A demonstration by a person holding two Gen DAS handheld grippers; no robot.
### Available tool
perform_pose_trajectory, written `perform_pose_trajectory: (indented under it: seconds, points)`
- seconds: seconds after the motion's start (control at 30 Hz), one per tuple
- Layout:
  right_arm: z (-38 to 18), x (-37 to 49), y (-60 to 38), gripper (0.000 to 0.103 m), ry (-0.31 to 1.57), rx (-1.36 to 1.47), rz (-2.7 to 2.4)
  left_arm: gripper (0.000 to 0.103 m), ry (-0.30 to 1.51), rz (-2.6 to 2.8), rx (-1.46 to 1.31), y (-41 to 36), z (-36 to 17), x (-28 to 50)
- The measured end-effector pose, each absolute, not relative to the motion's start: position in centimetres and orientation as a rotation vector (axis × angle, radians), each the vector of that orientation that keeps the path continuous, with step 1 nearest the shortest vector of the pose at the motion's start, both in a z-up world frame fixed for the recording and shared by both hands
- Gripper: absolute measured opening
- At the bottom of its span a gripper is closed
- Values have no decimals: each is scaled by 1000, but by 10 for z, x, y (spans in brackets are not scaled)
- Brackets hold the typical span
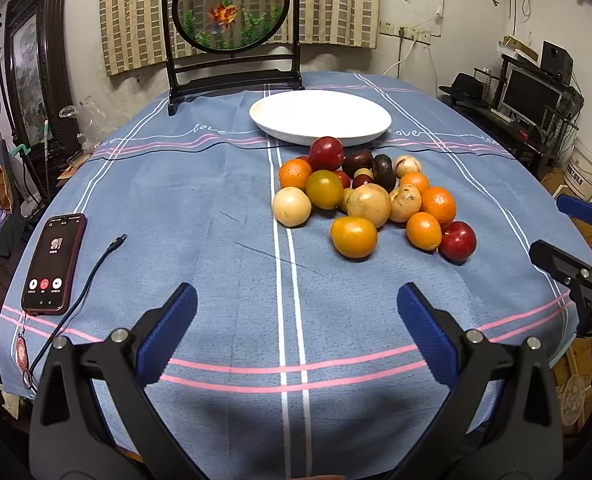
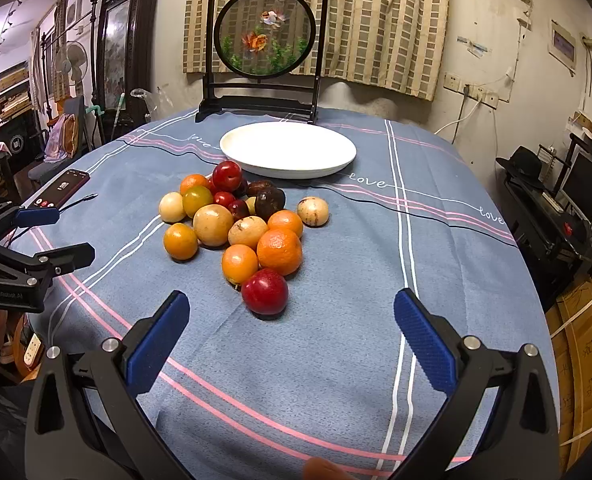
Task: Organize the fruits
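Observation:
A pile of fruits lies on the blue tablecloth: oranges, red plums, yellow-tan round fruits and dark brown ones. It also shows in the right wrist view. An empty white plate sits just behind the pile, also seen in the right wrist view. My left gripper is open and empty, near the table's front, short of the pile. My right gripper is open and empty, with a red plum just ahead between its fingers.
A phone with a cable lies at the left of the table. A framed round goldfish screen stands behind the plate. Shelves and a monitor stand to the right of the table.

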State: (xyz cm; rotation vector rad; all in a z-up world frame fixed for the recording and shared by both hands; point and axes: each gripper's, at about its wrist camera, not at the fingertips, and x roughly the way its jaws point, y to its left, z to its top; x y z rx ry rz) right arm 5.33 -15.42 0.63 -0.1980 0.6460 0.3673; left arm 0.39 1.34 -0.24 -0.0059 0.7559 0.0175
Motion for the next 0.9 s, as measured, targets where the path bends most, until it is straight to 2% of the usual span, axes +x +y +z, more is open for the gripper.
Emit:
perform_pose_trajectory:
  seconds: [0.9]
  points:
    - [6,52,-153,102,644,-197,366,101,755,18,5,13,-3,3]
